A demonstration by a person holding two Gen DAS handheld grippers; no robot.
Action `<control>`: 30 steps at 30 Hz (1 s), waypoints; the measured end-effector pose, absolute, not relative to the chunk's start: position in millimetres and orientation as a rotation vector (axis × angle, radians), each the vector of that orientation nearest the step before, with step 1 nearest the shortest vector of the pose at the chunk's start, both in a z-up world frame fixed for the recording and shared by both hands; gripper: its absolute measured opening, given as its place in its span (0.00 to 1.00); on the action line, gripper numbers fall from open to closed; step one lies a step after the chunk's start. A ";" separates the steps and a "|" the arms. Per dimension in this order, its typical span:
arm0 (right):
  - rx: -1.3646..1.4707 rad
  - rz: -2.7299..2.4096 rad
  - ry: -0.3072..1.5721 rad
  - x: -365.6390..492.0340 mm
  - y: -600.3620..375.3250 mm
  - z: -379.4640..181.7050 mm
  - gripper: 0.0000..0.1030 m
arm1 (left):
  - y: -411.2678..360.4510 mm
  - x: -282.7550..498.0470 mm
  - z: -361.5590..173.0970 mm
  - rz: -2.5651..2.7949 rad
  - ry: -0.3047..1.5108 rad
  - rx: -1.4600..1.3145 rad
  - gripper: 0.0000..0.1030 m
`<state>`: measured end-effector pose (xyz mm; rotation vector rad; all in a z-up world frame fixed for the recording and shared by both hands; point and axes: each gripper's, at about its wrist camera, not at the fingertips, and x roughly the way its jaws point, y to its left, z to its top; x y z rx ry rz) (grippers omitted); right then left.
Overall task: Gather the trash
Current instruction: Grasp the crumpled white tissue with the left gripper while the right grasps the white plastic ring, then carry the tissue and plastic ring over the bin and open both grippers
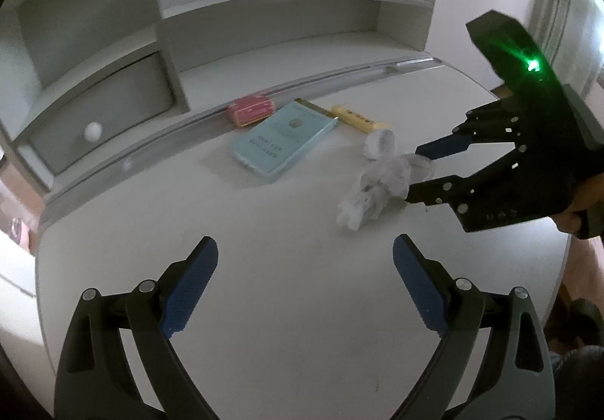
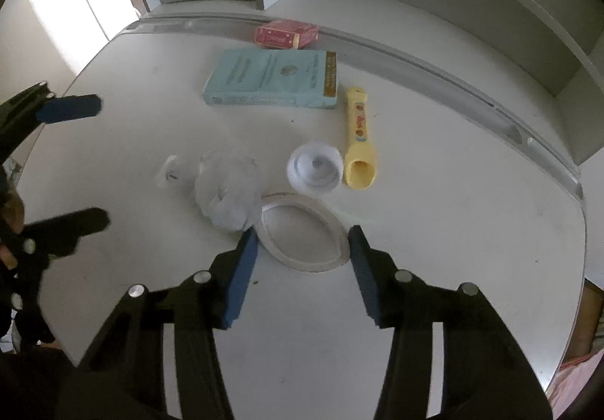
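Note:
A crumpled white tissue (image 1: 372, 190) lies on the white desk (image 1: 283, 306); it also shows in the right wrist view (image 2: 228, 190). A flattened white paper cup (image 2: 304, 233) lies between my right gripper's open fingers (image 2: 302, 242), which straddle it just above the desk. A small white cup (image 2: 315, 171) stands beyond it, seen too in the left wrist view (image 1: 381, 142). My left gripper (image 1: 305, 250) is open and empty, short of the tissue; it shows at the left edge of the right wrist view (image 2: 88, 163).
A light blue box (image 2: 271, 78), a red box (image 2: 287, 33) and a yellow tube (image 2: 360, 140) lie toward the back of the desk. A shelf unit with a drawer (image 1: 102, 110) stands behind. A raised rail (image 1: 302, 84) crosses the desk's back.

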<state>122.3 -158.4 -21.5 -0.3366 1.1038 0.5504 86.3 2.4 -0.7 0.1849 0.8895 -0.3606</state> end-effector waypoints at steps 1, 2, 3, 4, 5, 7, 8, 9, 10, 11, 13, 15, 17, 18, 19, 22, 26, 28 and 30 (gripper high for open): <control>-0.345 0.547 1.094 119.4 -159.5 -19.2 0.47 | -2.9 90.8 -2.3 -0.382 0.897 0.192 0.88; -0.343 0.544 1.086 116.0 -162.2 -16.2 0.47 | -7.1 92.4 -2.7 -0.400 0.902 0.197 0.88; -0.335 0.541 1.081 115.1 -165.1 -14.3 0.47 | -11.7 95.5 -4.1 -0.420 0.906 0.204 0.88; -0.327 0.537 1.076 114.3 -168.7 -11.9 0.47 | -17.9 98.9 -5.6 -0.444 0.908 0.212 0.88; -0.313 0.531 1.070 110.5 -175.6 -7.9 0.47 | -24.6 102.5 -7.4 -0.474 0.913 0.220 0.88; -0.296 0.523 1.064 106.8 -184.3 -3.4 0.47 | -36.7 111.0 -10.9 -0.513 0.928 0.232 0.88; -0.288 0.518 1.062 105.8 -188.5 -1.6 0.47 | -41.1 115.1 -12.7 -0.523 0.933 0.233 0.88; -0.277 0.509 1.059 103.7 -195.1 0.7 0.47 | -45.9 120.2 -15.3 -0.522 0.944 0.235 0.88; -0.269 0.502 1.057 101.2 -199.5 2.0 0.47 | -49.1 123.7 -17.2 -0.517 0.953 0.238 0.88; -0.260 0.497 1.056 98.0 -207.8 3.2 0.47 | -53.2 126.9 -19.2 -0.513 0.963 0.243 0.86; -0.244 0.479 1.053 92.1 -221.3 5.0 0.47 | -59.5 128.6 -21.2 -0.504 0.969 0.258 0.78; -0.221 0.470 1.052 85.5 -235.3 6.2 0.47 | -66.2 127.2 -22.9 -0.514 0.973 0.276 0.72; -0.198 0.454 1.048 80.3 -245.5 4.6 0.47 | -74.3 126.0 -26.7 -0.525 0.987 0.294 0.61; -0.189 0.447 1.046 77.6 -252.2 4.4 0.47 | -77.9 125.8 -29.0 -0.528 0.998 0.302 0.46; -0.178 0.440 1.044 75.0 -258.1 3.7 0.47 | -83.7 123.1 -29.1 -0.509 0.986 0.330 0.39; -0.133 0.409 1.033 61.9 -284.6 2.5 0.47 | -95.4 121.3 -27.1 -0.492 1.001 0.330 0.34; -0.014 0.332 0.992 35.9 -342.7 5.4 0.47 | -139.3 100.2 -9.2 -0.541 0.951 0.336 0.33; 0.040 0.273 0.971 22.4 -373.8 6.4 0.47 | -177.3 85.3 -2.5 -0.604 0.926 0.341 0.33; 0.103 0.178 0.946 1.5 -416.9 4.8 0.47 | -219.1 69.2 0.9 -0.681 0.904 0.339 0.33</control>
